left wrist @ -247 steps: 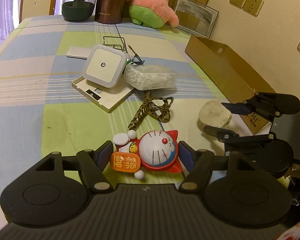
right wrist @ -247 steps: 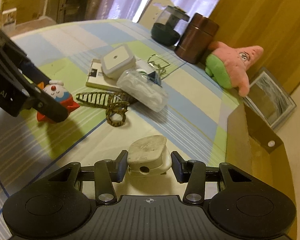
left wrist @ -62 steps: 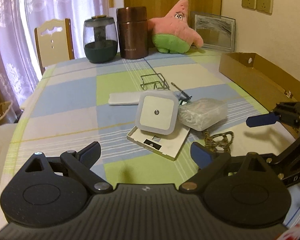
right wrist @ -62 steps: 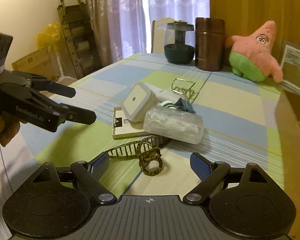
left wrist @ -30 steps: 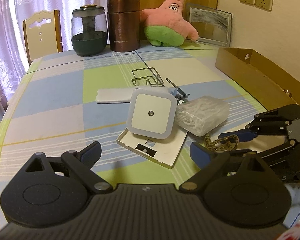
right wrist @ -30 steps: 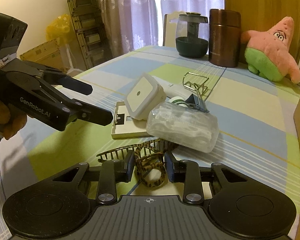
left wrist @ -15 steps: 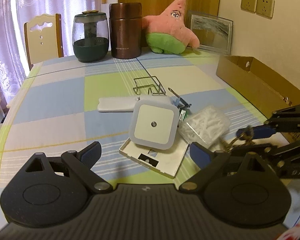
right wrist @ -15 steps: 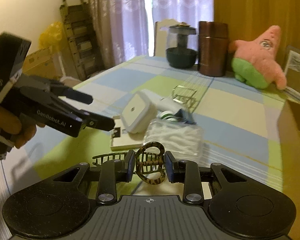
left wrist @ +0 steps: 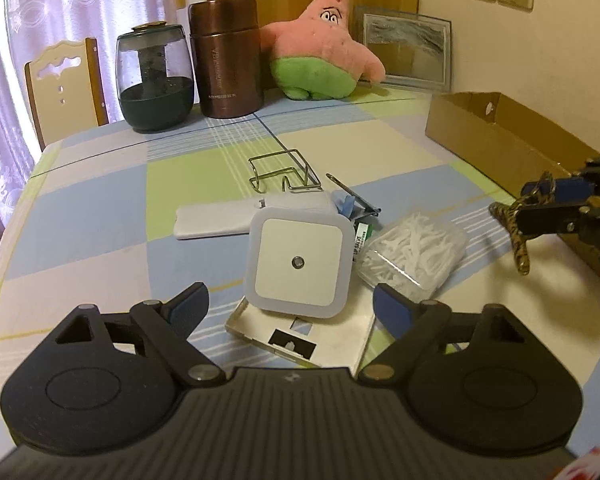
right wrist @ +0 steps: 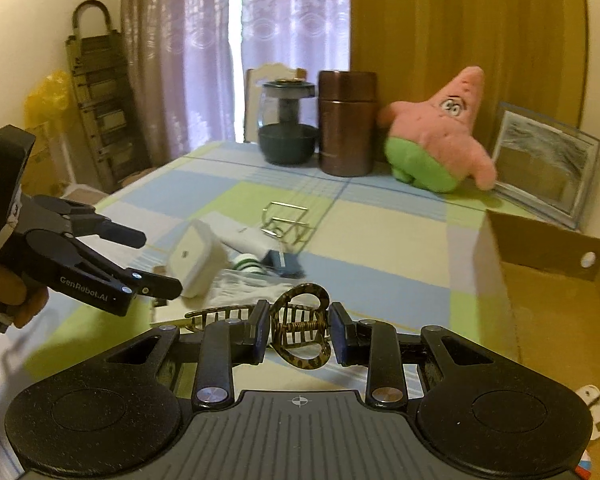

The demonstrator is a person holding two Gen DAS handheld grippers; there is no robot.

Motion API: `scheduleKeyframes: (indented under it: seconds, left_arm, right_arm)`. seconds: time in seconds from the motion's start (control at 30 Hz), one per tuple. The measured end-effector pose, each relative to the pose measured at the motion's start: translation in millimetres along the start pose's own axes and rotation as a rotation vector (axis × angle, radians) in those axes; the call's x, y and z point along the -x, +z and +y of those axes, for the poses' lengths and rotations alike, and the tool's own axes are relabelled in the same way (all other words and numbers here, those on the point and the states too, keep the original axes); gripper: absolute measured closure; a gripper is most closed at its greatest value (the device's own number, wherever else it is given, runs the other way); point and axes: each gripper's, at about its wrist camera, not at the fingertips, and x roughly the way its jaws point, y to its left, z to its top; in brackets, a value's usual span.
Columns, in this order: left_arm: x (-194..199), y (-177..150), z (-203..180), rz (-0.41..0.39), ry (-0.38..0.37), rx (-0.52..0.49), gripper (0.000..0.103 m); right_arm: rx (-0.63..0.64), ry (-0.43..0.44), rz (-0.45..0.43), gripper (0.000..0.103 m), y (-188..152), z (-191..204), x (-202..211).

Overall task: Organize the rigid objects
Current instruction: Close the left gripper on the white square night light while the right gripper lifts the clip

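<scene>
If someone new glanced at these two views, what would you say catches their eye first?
Probably the pink star plush at the table's far edge, beside the brown canister. Next, the leopard-print hair claw clamped in the right gripper, lifted near the open cardboard box. The left gripper hangs open just short of the square white night light in the central clutter.

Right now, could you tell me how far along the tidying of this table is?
Done: a white plug seems to lie in the brown cardboard box. In hand: the right gripper is shut on the tortoiseshell hair claw. Left: the white square night light, clear box of floss picks and wire holder; the left gripper is open.
</scene>
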Motion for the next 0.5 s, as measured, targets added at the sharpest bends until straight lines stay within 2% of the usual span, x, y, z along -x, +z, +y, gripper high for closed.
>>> scheduleKeyframes:
  seconds: [0.27, 0.43, 0.5]
  left_arm:
    - [-17, 6, -3, -0.006, 0.003, -0.040, 0.028]
    - [-24, 10, -7, -0.016, 0.004, -0.060, 0.029]
    - [-27, 11, -9, -0.013, 0.006, -0.064, 0.034]
  right_arm:
    - [-0.017, -0.036, 0.020, 0.075, -4, -6, -4]
    - [-0.026, -0.042, 0.032, 0.075, -6, -8, -7]
    - [-0.027, -0.044, 0.034, 0.075, -6, -8, -8]
